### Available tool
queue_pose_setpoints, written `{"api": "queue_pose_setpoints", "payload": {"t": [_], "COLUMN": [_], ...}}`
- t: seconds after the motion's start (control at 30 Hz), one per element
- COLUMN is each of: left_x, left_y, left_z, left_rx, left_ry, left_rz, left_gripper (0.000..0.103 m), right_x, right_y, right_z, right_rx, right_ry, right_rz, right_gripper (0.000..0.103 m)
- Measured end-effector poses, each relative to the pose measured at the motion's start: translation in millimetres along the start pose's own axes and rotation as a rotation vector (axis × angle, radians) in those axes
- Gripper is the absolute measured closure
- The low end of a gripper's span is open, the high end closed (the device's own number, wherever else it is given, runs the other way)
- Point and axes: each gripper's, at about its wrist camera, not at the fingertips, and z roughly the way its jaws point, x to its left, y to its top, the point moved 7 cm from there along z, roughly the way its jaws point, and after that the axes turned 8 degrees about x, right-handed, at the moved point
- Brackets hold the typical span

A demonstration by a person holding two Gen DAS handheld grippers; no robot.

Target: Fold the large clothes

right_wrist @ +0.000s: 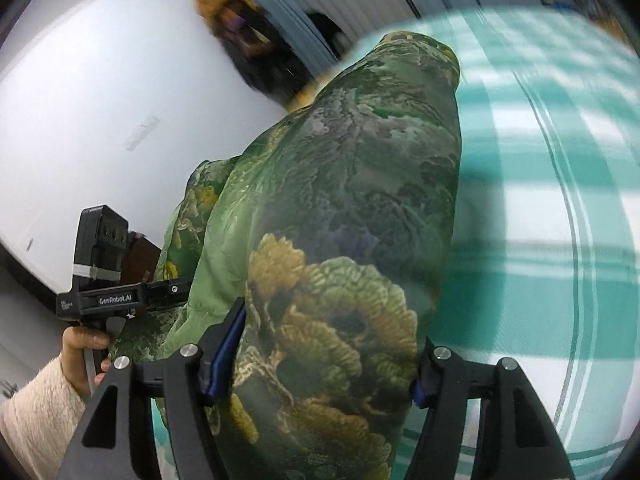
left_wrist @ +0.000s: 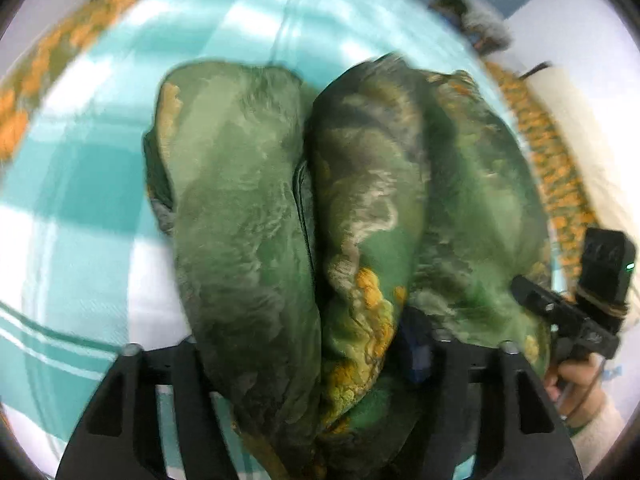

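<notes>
Both tools clamp thick bunches of the green printed garment: left tool [left_wrist: 316, 364], right tool [right_wrist: 320, 364]. Garment [left_wrist: 360, 200] hangs lifted over the teal checked bedsheet [left_wrist: 80, 184], trailing toward 12 o'clock. Risk: slippery bulky fabric could slide from the pads, or uneven lifting skews the fold.

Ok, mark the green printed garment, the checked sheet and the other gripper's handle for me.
green printed garment [right_wrist: 352, 208]: right wrist view, middle of the lifted fold.
checked sheet [left_wrist: 80, 184]: left wrist view, bare teal check left of the garment.
right gripper [left_wrist: 560, 304]: left wrist view, black body above the hand.
</notes>
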Motion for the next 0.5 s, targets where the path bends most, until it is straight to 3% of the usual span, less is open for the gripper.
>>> {"api": "queue_pose_setpoints", "payload": {"t": [0.03,0.1,0.17,0.27,0.4,0.5], "left_x": [4.6,13.1,18.1,23.7,25.9,10.0], "left_y": [-3.5,-8.6,-17.2,-33.7,-50.2,-73.6], "left_z": [2.4,-5.0,-17.7,-53.7,-102.7,-140.5], "left_rx": [-0.026,-0.082,-0.093,-0.162,-0.309,-0.441], "left_ry": [-0.001,-0.016,-0.079,-0.015,0.142,0.203], "left_rz": [-0.003,-0.020,-0.023,0.005,0.059,0.070], "left_gripper": [0.012,0.000,0.000,0.001,0.001,0.001], "right_x": [-12.3,-28.2,-34.7,-37.7,-19.9,-6.2], "right_y": [-8.2,-19.9,-25.5,-29.5,-40.1,-38.1], "right_z": [11.4,17.3,8.4,-11.2,-59.8,-92.9], "right_rx": [0.040,0.034,-0.004,-0.034,-0.130,-0.219], "right_ry": [-0.021,-0.003,0.043,0.015,-0.218,-0.418], "right_rz": [0.032,0.094,0.150,0.156,0.014,-0.098], "right_gripper": [0.032,0.020,0.015,0.014,0.014,0.014]}}
